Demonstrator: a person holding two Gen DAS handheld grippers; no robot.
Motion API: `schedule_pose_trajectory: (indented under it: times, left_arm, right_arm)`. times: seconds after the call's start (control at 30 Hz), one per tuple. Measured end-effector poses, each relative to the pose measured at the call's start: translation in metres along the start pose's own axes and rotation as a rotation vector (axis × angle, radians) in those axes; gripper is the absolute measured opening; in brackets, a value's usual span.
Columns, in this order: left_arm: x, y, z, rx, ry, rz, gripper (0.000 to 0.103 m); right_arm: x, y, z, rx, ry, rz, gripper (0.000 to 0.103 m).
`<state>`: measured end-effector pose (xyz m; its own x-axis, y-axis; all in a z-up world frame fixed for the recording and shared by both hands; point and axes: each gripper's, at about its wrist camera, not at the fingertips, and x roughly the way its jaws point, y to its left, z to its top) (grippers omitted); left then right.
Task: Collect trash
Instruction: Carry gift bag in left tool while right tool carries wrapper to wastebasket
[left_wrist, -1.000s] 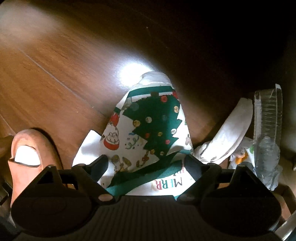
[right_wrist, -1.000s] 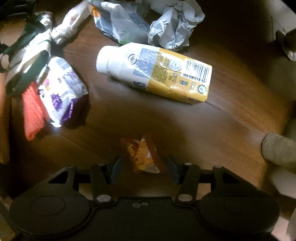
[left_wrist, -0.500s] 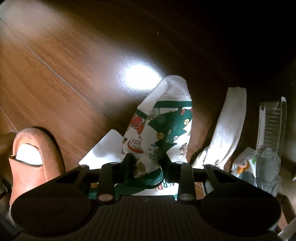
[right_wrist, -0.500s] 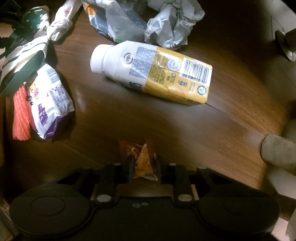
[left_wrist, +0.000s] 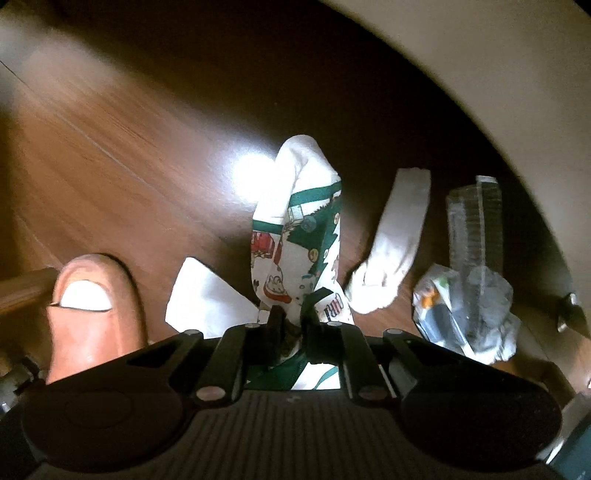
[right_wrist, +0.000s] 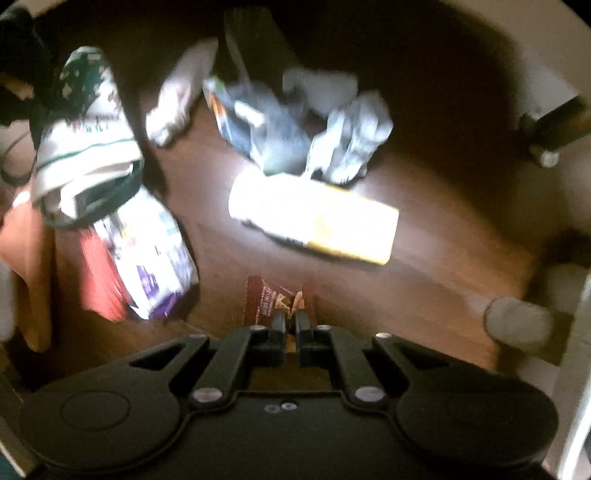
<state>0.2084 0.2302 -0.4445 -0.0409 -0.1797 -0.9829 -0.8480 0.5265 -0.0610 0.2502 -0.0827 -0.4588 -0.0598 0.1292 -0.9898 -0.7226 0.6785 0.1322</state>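
Two black grippers, each w/ jaws pinched on a piece of trash above a dark brown wood floor (left_wrist: 122, 155).

Left wrist view: left gripper (left_wrist: 292, 325) grips the lower edge of a white paper Christmas bag w/ green tree print and green handles (left_wrist: 299, 236); bag stretches away from the jaws, up the frame. Just left of the bag, a flat white paper sheet (left_wrist: 201, 295) lies on the floor; further left, an orange slipper w/ white insole (left_wrist: 92, 306). Right of the bag, a long white crumpled wrapper (left_wrist: 395, 243); beyond it, a clear ribbed plastic container (left_wrist: 474, 229) above a crumpled clear film packet (left_wrist: 465, 310).

Right wrist view, blurred: right gripper (right_wrist: 291, 325) is closed on a small brown-and-orange snack wrapper (right_wrist: 269, 299), held just off the floor. Same Christmas bag sits far left of the wrapper. Below the bag, nearer the wrapper, a white-and-purple snack pouch (right_wrist: 151, 258) beside a red ridged packet (right_wrist: 99, 280). Above-right of the wrapper lies a white-and-yellow plastic drink bottle on its side (right_wrist: 314, 218); past the bottle, a crumpled grey paper ball (right_wrist: 351, 140).
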Motion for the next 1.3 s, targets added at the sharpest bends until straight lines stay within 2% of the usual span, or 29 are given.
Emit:
schedule_pose_trajectory:
  times: [0.37, 0.6, 0.7, 0.9, 1.2, 1.3]
  left_arm:
    - [-0.100, 0.010, -0.039, 0.039, -0.080, -0.072, 0.010]
    - [-0.161, 0.006, -0.088, 0.174, -0.134, -0.129, 0.011]
    - [-0.185, -0.006, -0.119, 0.269, -0.169, -0.149, 0.011]
    - [-0.245, -0.038, -0.170, 0.406, -0.254, -0.258, 0.011]
    - [-0.327, -0.109, -0.236, 0.617, -0.384, -0.390, 0.011]
    - [-0.353, -0.145, -0.258, 0.695, -0.421, -0.425, 0.011]
  right_arm:
    - [-0.106, 0.007, -0.010, 0.133, -0.207, 0.044, 0.005]
    - [-0.197, 0.014, -0.032, 0.174, -0.380, 0.117, 0.005]
    - [-0.233, 0.016, -0.048, 0.191, -0.445, 0.144, 0.005]
    - [-0.304, 0.010, -0.087, 0.218, -0.575, 0.138, 0.005]
    - [-0.400, -0.043, -0.142, 0.295, -0.780, 0.041, 0.005]
    - [-0.421, -0.070, -0.153, 0.320, -0.833, -0.009, 0.005]
